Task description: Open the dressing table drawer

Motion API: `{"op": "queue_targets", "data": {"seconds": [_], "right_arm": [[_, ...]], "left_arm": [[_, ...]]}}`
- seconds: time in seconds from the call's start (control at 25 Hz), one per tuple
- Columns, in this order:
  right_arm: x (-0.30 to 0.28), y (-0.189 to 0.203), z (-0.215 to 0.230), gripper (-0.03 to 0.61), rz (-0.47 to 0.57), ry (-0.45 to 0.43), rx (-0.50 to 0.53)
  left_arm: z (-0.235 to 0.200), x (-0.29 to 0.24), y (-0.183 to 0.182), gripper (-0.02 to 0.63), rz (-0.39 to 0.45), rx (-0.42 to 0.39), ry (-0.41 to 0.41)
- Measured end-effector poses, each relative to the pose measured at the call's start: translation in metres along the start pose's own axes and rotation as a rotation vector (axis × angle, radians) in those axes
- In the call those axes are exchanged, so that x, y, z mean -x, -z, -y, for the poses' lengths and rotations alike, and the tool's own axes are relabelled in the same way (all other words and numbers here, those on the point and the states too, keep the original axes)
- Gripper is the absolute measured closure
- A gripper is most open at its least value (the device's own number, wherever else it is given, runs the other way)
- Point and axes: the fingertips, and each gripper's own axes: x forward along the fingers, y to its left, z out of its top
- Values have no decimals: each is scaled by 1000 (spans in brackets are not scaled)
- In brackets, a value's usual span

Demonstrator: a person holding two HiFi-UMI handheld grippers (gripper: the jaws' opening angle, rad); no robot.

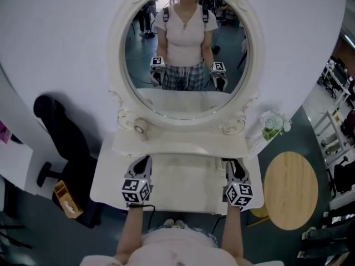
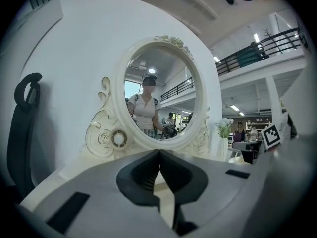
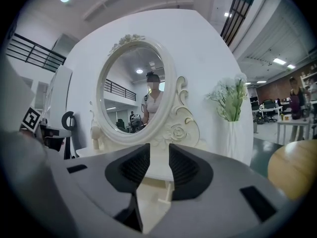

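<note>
A white dressing table (image 1: 108,184) with an oval mirror (image 1: 186,49) stands right in front of me. A raised shelf (image 1: 180,144) runs under the mirror; no drawer front shows clearly in any view. My left gripper (image 1: 142,166) hovers over the left of the tabletop, and in the left gripper view its (image 2: 159,152) tips touch with nothing between them. My right gripper (image 1: 236,168) hovers over the right of the tabletop. In the right gripper view it (image 3: 159,155) shows a narrow gap between its pads, which hold nothing. Both point at the mirror base.
A black office chair (image 1: 61,126) stands left of the table, with a yellow box (image 1: 66,198) on the floor beside it. At the right are a vase of white flowers (image 1: 274,125) and a round wooden table (image 1: 290,190). The mirror reflects the person holding both grippers.
</note>
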Motion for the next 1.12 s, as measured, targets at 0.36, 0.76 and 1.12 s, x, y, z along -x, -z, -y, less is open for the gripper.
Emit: {"op": "queue_targets", "data": {"seconds": [0.36,0.76,1.12], "right_arm": [[-8,-12,-1,560,37,29,40],[-13,-17,-11,565,32,-5,53],[-8,-12,-9,565,15,-7,56]], "left_arm": [[-6,1,-3,588,13,-3,-9],[-10,1,-3,588,12,7,-16],[-6,2,-1,588,10,5,-8]]}}
